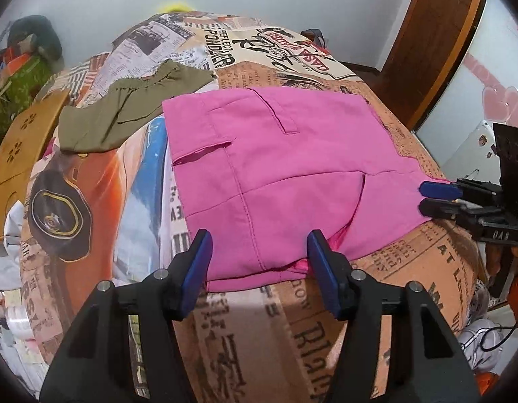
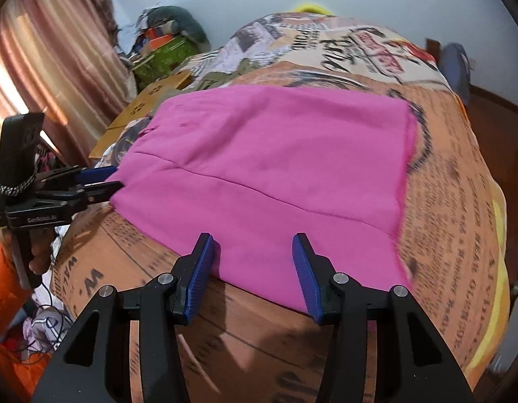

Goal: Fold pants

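Observation:
Pink pants (image 1: 285,174) lie folded flat on a bed with a newspaper-print cover (image 1: 275,329). In the left wrist view my left gripper (image 1: 259,248) is open, its blue pads on either side of the pants' near edge, not pressing on it. My right gripper (image 1: 423,198) shows at the pants' right corner. In the right wrist view the pink pants (image 2: 275,168) spread ahead, and my right gripper (image 2: 252,245) is open astride their near hem with cloth between the pads. My left gripper (image 2: 112,178) sits at the left corner, held by a hand in an orange sleeve (image 2: 7,285).
An olive-green garment (image 1: 131,110) lies crumpled beyond the pants on the left. A wooden board (image 1: 20,147) rests off the bed's left side, with a pile of bags (image 1: 27,67) behind it. A curtain (image 2: 50,67) hangs at left and a wooden door (image 1: 436,43) stands at right.

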`<state>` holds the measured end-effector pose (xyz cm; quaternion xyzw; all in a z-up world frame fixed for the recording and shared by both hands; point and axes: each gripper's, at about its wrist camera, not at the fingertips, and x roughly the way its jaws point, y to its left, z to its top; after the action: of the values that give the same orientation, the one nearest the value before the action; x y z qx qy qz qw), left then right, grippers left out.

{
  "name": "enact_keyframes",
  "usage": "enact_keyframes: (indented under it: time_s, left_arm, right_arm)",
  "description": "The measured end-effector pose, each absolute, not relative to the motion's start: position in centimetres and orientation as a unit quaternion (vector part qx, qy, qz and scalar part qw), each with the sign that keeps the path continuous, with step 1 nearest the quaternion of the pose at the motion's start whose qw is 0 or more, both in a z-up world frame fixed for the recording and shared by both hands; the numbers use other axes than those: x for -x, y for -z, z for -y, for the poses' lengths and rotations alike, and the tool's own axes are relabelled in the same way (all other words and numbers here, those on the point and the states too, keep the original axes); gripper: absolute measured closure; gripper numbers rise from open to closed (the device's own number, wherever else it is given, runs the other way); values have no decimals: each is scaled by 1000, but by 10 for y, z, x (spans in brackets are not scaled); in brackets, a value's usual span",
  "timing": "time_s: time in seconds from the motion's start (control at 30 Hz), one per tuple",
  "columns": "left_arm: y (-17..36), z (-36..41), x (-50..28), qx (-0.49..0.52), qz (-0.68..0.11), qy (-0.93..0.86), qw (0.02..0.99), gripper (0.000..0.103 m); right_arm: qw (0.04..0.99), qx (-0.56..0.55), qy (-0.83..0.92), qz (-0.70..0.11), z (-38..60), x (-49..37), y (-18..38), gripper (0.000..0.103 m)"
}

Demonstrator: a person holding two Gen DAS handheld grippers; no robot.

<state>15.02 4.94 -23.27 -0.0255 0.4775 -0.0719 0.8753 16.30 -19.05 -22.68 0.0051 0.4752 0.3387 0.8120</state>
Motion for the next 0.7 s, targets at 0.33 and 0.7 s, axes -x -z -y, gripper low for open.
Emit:
enact_keyframes:
  time_s: [0.33, 0.7]
  left_arm:
    - [236, -49, -148, 27, -470, 69, 879, 44]
    - [204, -56, -159, 39, -454, 57, 888, 44]
  right_arm:
    - [821, -24, -280, -497, 228, -167, 238, 60]
    - [833, -15, -286, -474, 220, -179, 217, 58]
